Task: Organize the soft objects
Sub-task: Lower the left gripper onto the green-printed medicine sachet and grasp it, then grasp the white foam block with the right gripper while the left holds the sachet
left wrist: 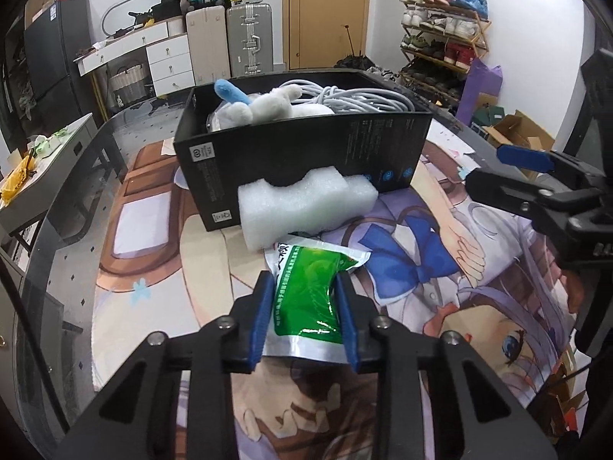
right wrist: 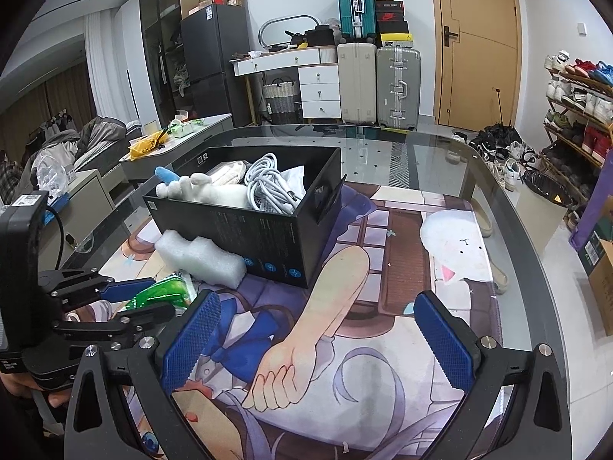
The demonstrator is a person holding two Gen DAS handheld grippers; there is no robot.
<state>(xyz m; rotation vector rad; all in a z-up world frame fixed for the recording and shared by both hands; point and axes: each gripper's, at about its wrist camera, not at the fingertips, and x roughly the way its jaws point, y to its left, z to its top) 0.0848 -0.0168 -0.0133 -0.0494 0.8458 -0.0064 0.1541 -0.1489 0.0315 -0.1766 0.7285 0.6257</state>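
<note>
**Left gripper clamped on green pouch — lift to box next**

Left gripper [left wrist: 304, 306]: jaws closed onto green pouch [left wrist: 306, 291], blue pads pressing both sides; pouch lying on printed mat [left wrist: 161, 253], just in front of foam block [left wrist: 302, 211]. No earlier frame, so no motion noted. Right gripper [right wrist: 318, 341]: jaws wide apart, nothing between them, hovering over mat.

Step in hand, as judged: grasp made, pouch not yet lifted. Next move prob. calls for raise, carry over foam, clear near wall of black box [left wrist: 302, 149], drop inside.

Box already holds plush toy [left wrist: 264, 103] + coiled cable [left wrist: 356, 99]; free room inside looks tight. Foam leans against box wall, in direct path. Open mat to the right; right gripper near that side.
</note>
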